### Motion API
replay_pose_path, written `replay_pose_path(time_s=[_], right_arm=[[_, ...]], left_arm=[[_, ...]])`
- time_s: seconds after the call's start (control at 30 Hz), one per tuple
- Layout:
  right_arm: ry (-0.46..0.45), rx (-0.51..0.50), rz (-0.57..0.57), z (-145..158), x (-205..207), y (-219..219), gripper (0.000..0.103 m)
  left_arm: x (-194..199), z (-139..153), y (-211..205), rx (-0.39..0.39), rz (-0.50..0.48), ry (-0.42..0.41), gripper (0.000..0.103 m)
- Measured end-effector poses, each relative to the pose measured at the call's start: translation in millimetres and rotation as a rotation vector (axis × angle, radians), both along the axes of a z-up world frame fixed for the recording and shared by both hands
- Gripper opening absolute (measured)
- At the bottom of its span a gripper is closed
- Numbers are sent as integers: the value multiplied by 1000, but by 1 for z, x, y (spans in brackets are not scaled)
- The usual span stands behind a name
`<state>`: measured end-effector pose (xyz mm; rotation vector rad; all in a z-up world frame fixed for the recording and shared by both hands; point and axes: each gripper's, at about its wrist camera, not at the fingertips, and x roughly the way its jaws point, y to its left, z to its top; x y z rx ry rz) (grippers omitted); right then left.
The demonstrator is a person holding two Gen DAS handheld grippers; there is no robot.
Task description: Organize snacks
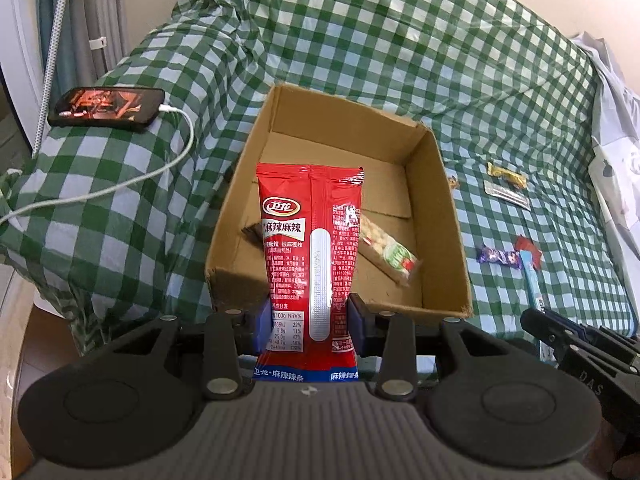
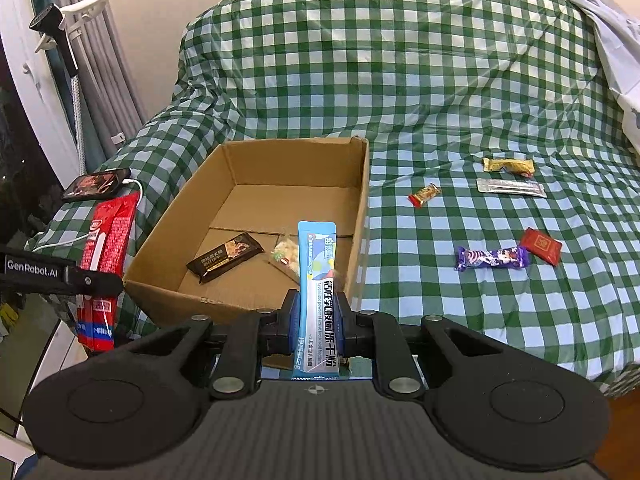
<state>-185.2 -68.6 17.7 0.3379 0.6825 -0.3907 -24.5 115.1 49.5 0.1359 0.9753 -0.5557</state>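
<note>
My left gripper is shut on a red snack packet, held upright at the near edge of the open cardboard box. My right gripper is shut on a light blue stick packet, held upright at the box's near wall. Inside the box lie a dark brown bar and a clear bag of pale snacks. The left gripper with the red packet shows at the left of the right wrist view.
The box sits on a green checked cover. Right of the box lie loose snacks: a purple bar, a red packet, a small red-gold candy, a yellow packet and a silver sachet. A charging phone lies left.
</note>
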Motion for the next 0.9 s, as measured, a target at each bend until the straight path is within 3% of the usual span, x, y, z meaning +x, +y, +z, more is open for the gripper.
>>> replay_pose_path(time_s=[0.47, 0.9], right_arm=[[28, -7, 48, -7, 58, -13, 18], [59, 16, 80, -27, 118, -34, 18]], left_arm=[[46, -7, -23, 8, 1, 18, 43], [92, -33, -62, 53, -37, 49, 43]])
